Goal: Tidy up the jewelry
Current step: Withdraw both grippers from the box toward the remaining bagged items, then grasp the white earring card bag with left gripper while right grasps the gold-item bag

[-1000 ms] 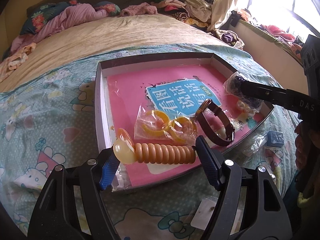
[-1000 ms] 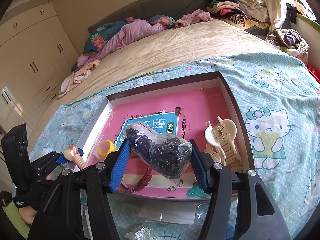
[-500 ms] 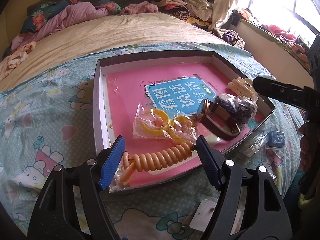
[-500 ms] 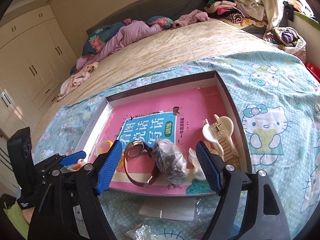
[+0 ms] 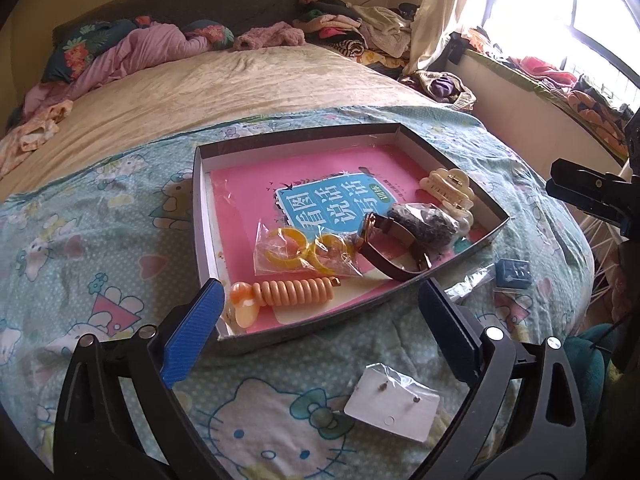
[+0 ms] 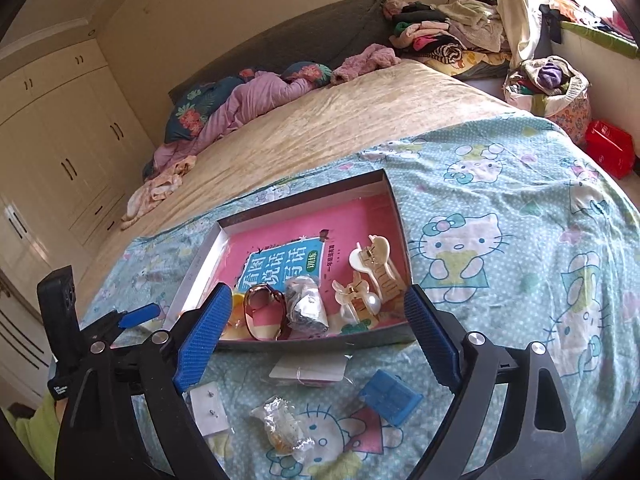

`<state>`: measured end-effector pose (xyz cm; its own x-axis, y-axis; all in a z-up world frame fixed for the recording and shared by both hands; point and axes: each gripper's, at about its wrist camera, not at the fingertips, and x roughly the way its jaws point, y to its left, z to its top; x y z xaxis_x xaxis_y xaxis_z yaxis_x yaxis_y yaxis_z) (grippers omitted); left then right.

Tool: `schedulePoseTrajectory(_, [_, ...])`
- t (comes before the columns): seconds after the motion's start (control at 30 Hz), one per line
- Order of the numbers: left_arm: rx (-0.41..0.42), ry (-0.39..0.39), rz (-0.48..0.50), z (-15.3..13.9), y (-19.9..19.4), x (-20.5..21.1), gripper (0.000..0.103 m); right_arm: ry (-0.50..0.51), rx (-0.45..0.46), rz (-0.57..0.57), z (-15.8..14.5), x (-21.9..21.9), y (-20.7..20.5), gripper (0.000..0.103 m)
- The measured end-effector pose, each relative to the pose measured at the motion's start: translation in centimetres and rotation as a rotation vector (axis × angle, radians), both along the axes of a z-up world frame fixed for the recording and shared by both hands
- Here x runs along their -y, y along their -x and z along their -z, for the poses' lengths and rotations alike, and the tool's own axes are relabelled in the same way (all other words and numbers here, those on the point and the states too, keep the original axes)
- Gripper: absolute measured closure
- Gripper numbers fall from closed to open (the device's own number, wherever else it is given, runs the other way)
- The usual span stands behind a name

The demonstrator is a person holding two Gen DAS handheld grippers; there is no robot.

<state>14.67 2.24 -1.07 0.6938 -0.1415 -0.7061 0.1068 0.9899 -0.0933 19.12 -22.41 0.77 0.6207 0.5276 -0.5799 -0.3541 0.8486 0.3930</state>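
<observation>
Grippers, left (image 5: 320,332) and right (image 6: 316,340), just opened wide, empty; risk: thin earring card (image 5: 392,408) slipping from pads on soft bedding.

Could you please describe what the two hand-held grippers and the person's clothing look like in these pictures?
Each hand-held gripper, left and right, has a black plastic frame with silver screws and two fingers faced with ribbed blue pads. The left one's black body bears small white lettering. A yellow-green sleeve shows beneath it.
</observation>
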Motion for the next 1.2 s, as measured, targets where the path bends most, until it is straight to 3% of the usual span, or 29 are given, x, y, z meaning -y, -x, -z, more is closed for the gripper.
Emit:
schedulePoseTrajectory(0.23, [-0.006, 0.011, 0.029, -0.2, 2.0, 0.6, 0.010, 0.029, 0.018, 0.006, -0.7, 1.4, 2.0, 0.014])
schedulePoseTrajectory(0.5, [-0.060, 0.017, 0.072, 1.4, 3.3, 1.9, 0.010, 0.063, -0.040, 0.004, 1.4, 1.4, 3.3, 0.014])
schedulePoseTrajectory(0.97, [-0.176, 0.033, 0.178, 5.8, 3.9, 3.2, 0.010, 0.170, -0.135, -0.188, 5.2, -3.7, 5.5, 0.014])
schedulePoseTrajectory(1.2, [-0.152, 0.020, 0.227, 7.0, 3.0, 3.7, 0.010, 0.200, -0.171, -0.221, 6.2, -4.6, 5.4, 0.014])
